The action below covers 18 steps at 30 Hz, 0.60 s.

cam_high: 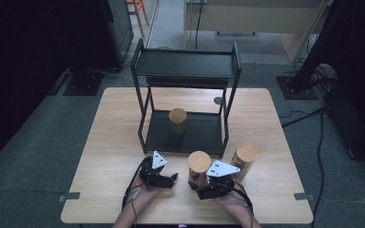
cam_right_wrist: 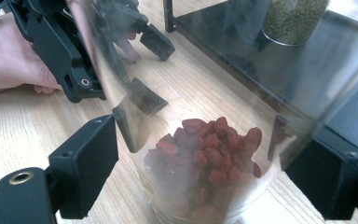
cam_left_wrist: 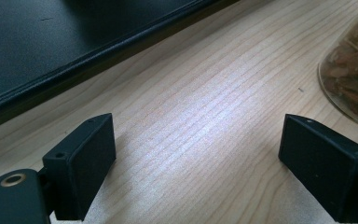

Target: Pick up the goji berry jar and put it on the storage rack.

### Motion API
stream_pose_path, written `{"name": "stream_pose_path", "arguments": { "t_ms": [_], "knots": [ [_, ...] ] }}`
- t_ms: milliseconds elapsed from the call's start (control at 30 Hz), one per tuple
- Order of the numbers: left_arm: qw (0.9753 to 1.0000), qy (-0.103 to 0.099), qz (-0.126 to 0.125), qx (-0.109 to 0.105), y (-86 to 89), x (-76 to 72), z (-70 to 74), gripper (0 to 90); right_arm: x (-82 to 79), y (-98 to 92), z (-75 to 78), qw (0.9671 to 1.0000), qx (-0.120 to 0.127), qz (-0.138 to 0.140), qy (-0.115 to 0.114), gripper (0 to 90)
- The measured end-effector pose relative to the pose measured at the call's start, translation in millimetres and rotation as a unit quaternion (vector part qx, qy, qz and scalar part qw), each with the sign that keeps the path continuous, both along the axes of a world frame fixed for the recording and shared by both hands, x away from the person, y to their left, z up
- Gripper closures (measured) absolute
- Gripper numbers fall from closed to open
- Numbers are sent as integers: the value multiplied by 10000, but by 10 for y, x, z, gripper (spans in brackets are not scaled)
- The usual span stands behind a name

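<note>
The right gripper (cam_right_wrist: 214,172) straddles the jar of red dried berries (cam_right_wrist: 205,158) before the black shelf rack (cam_high: 186,71), jaws spread, ungripped; closing comes next. The left gripper (cam_left_wrist: 196,158) rests open.

I see a square, light wooden table (cam_high: 114,142) in the middle of the high view, its pale grain running left to right. A black metal two-tier rack (cam_high: 186,66) stands on its far half, upper centre of the frame. On the rack's lower shelf (cam_high: 199,135) sits one wood-lidded jar (cam_high: 177,120), which holds small green beans in the right gripper view. Two more glass jars with wooden lids stand directly on the tabletop, just in front of the rack's right corner: the jar of red dried berries (cam_high: 198,166) at lower centre and another jar (cam_high: 245,158) close to its right. The two stand near each other but apart.
</note>
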<state>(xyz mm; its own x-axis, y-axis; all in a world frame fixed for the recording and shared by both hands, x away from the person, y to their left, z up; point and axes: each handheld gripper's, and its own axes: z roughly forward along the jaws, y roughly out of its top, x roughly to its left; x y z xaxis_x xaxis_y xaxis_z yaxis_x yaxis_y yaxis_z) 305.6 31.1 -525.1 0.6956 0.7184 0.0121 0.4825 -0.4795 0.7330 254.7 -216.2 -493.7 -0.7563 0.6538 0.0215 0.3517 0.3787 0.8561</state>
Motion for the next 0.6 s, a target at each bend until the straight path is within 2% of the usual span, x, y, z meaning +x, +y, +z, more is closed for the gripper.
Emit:
{"name": "stream_pose_path", "arguments": {
  "t_ms": [600],
  "knots": [
    [10000, -1, 7, -11, -2, 0, -1, 113, 43, 41, 130, 9997, -195, -40, 108, 148]
  ]
}}
